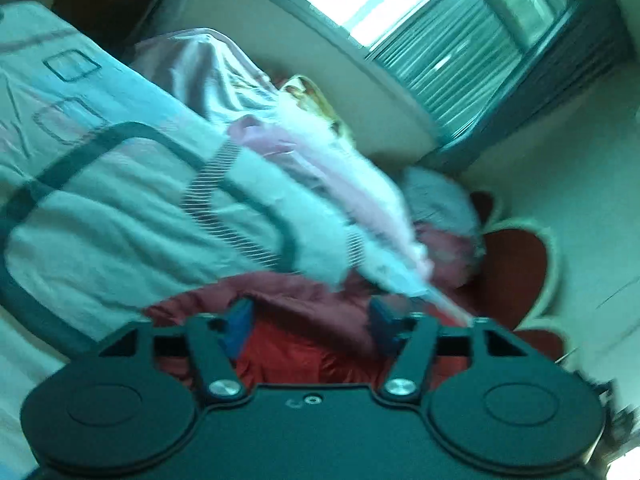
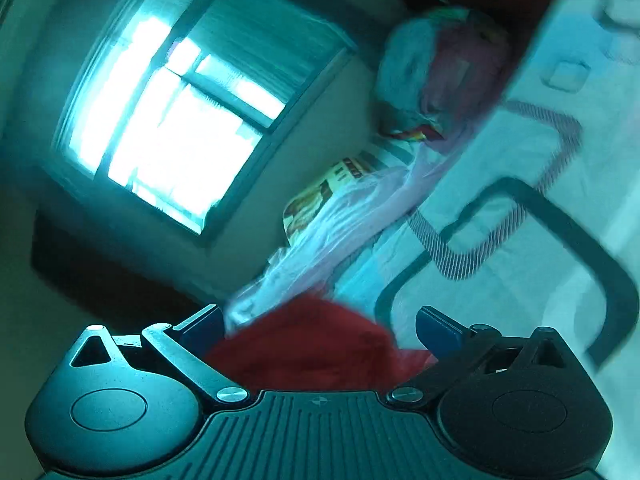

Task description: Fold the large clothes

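Note:
A dark red garment (image 1: 308,356) lies bunched on the bed just below my left gripper (image 1: 311,322). The blue pads (image 1: 238,326) stand wide apart and press on nothing. In the right wrist view the same red garment (image 2: 304,344) lies under my right gripper (image 2: 320,330), whose jaws are also spread wide with no cloth pinched. Both views are motion-blurred.
The bed's pale cover (image 1: 120,216) bears dark and striped looping bands. Pink and white clothes (image 1: 320,168) are heaped toward the wall, with a printed pillow (image 2: 320,196) behind. A red scalloped cushion (image 1: 516,272) lies at the right. A bright window (image 2: 168,120) fills the wall.

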The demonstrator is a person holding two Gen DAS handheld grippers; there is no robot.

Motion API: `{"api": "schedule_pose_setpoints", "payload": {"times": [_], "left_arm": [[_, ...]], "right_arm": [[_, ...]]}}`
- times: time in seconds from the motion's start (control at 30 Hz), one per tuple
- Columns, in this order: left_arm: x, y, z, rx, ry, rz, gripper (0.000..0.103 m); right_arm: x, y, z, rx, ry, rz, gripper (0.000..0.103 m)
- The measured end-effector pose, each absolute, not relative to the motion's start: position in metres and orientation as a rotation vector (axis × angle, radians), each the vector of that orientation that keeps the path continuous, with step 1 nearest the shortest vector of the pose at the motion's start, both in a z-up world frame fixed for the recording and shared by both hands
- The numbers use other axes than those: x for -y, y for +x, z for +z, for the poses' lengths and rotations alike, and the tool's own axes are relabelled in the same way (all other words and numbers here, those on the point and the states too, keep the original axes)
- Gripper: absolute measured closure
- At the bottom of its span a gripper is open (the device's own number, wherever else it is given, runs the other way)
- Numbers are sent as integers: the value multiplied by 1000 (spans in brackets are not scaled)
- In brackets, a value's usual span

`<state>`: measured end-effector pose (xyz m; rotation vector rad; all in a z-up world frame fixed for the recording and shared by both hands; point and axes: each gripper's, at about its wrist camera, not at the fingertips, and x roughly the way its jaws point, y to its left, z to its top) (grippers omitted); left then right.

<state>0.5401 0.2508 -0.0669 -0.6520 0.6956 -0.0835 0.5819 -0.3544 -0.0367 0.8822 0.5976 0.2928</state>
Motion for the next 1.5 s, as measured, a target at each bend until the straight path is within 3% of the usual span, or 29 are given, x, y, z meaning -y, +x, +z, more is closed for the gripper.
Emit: {"api": "schedule_pose_setpoints", "payload": {"times": [0.03, 0.2, 0.3, 0.4, 0.47, 0.5, 0.53, 0.6, 0.63, 0.73, 0.9, 1.03, 1.17, 1.27, 1.33, 1.37, 1.4, 1.43, 1.47, 1.5], "left_arm": [[-250, 534, -71, -681, -599, -58, 13], [-262, 530, -90, -699, -578, -92, 13], [-258, 538, -94, -739, -511, -117, 20], [-254, 557, -102, -820, -469, -104, 39], [-251, 564, -108, -853, -442, -111, 46], [-249, 567, -110, -860, -425, -121, 55], [-246, 568, -110, -864, -407, -137, 78], [-241, 569, -110, -855, -389, -175, 96], [-238, 569, -107, -838, -359, -178, 98], [-228, 566, -93, -742, -276, -179, 99], [-218, 580, -74, -641, -216, -139, 99], [-204, 608, -106, -791, -128, -116, 98], [-201, 609, -118, -799, -106, -114, 97], [-207, 608, -117, -797, -128, -109, 89], [-212, 607, -115, -797, -147, -83, 66], [-213, 606, -112, -798, -147, -49, 53], [-213, 603, -106, -790, -124, 6, 24], [-213, 597, -100, -756, -91, 49, 16], [-212, 589, -94, -722, -66, 58, 21], [-211, 583, -87, -719, -57, 43, 36]], "right_arm": [[350, 583, -41, -622, 828, 307, 13], [322, 592, -73, -731, 621, 320, 21], [307, 602, -91, -773, 557, 313, 21], [294, 613, -106, -825, 484, 299, 22], [288, 619, -113, -862, 444, 316, 50], [284, 621, -115, -876, 421, 322, 57], [279, 622, -118, -890, 391, 329, 65], [269, 623, -120, -892, 317, 331, 83], [267, 621, -119, -878, 295, 333, 95], [267, 613, -106, -778, 248, 320, 99], [266, 620, -87, -676, 192, 292, 99], [257, 644, -120, -829, 145, 220, 99], [253, 646, -141, -866, 117, 205, 99], [258, 646, -143, -867, 139, 195, 99], [264, 646, -141, -869, 168, 195, 96], [267, 644, -137, -873, 165, 170, 67], [267, 641, -132, -871, 140, 132, 35], [269, 635, -126, -837, 120, 117, 15], [271, 629, -119, -804, 130, 134, 15], [274, 621, -111, -773, 146, 133, 15]]}}
